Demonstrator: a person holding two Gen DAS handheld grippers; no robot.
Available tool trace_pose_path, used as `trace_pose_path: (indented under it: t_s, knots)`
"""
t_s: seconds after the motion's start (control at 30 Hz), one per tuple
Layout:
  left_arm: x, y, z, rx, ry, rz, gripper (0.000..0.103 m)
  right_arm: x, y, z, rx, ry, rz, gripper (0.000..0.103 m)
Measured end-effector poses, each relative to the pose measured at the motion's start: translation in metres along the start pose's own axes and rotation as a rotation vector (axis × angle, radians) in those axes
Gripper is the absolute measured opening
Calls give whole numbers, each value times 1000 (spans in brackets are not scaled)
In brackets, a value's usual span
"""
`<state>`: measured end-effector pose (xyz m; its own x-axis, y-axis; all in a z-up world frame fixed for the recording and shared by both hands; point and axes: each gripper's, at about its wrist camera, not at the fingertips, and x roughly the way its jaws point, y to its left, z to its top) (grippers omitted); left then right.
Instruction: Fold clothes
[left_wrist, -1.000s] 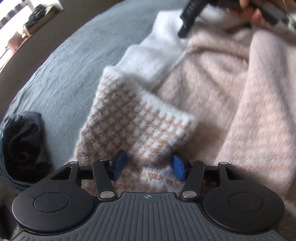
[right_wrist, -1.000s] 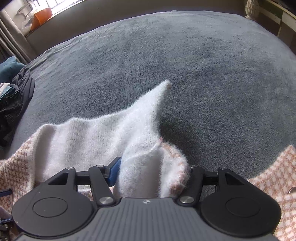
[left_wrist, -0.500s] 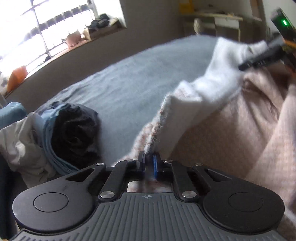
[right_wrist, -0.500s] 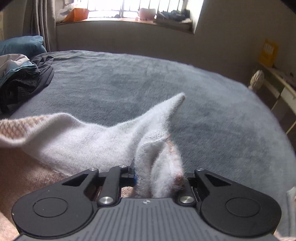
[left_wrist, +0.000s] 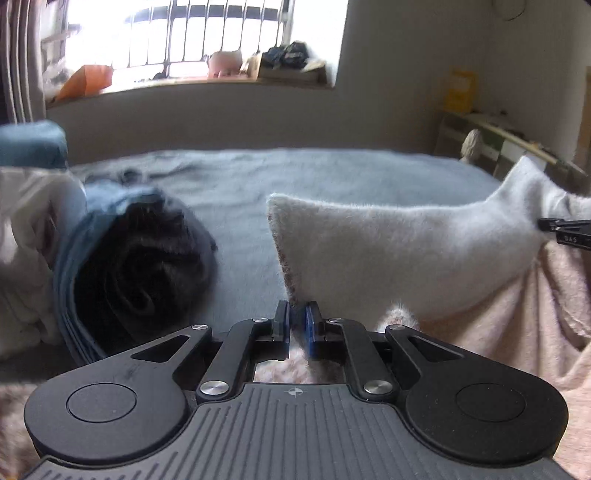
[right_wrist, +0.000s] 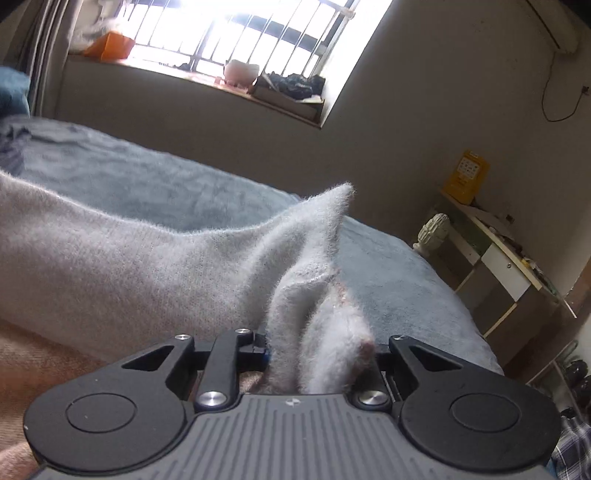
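A fluffy sweater (left_wrist: 406, 251), white on its raised band and pink-beige below, hangs stretched between my two grippers above the grey bed (left_wrist: 295, 177). My left gripper (left_wrist: 297, 314) is shut on the band's left corner, with a thin fold pinched between the blue pads. At the right edge of the left wrist view, the right gripper's black finger (left_wrist: 565, 230) holds the other end. In the right wrist view, my right gripper (right_wrist: 321, 347) has a thick bunch of the sweater (right_wrist: 147, 266) between its fingers. Its jaws are opening slightly while the pads still press the fabric.
A rolled dark garment (left_wrist: 140, 273) lies left of the sweater on the bed beside white cloth (left_wrist: 26, 258) and a teal pillow (left_wrist: 29, 144). A barred window with a cluttered sill (right_wrist: 258, 81) is behind. A desk (right_wrist: 498, 258) stands at the bed's right.
Both grippers went from open around the sweater's edge to shut on it. They lifted and rolled, so the views swung from the bed up to the window wall.
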<state>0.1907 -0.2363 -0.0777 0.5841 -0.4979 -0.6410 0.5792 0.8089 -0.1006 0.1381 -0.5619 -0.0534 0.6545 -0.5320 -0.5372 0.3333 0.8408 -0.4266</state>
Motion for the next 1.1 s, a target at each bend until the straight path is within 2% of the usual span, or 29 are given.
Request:
trace_pose_path:
  t_s: [0.03,0.1,0.13,0.17,0.2,0.23,0.27,0.33,0.43,0.5,0.63,0.8,0.9,1.0,1.07,1.1]
  knots:
    - [11,2,-6,-18,37,25,11,14,6,-7,-7,52,1,45]
    - [15,7,-10,-66,55,60,13,34,13,-19,-19,147,8,58]
    - [14,10,-10,-89,58,68,21,40,16,-24,-24,190,14,65]
    - [11,14,-8,-106,70,65,29,44,18,-28,-28,227,20,66]
    - [8,18,-5,-125,80,63,33,37,15,-29,-15,217,25,68]
    - [4,24,-3,-145,90,61,41,30,7,-28,10,200,36,75]
    - [-1,30,0,-168,97,57,44,22,-5,-28,49,190,43,84]
    - [-17,42,0,-236,91,26,46,7,-31,-28,156,174,64,96]
    - [-51,55,-5,-338,64,-33,56,-27,-88,-41,423,148,139,98]
    - [-75,63,-8,-389,38,-76,57,-53,-122,-58,603,133,189,98]
    - [-130,68,-21,-425,9,-131,62,-107,-159,-99,869,90,312,98]
    - [-193,68,-54,-418,21,-180,67,-173,-161,-153,1028,98,476,98]
    - [-230,65,-85,-417,33,-233,68,-203,-152,-190,1079,159,547,98]
    - [-262,51,-114,-354,56,-279,72,-227,-143,-224,1111,210,587,98]
    - [-276,39,-137,-302,75,-305,86,-238,-137,-248,1142,244,616,98]
    - [-281,32,-149,-279,84,-310,90,-240,-134,-259,1164,257,621,98]
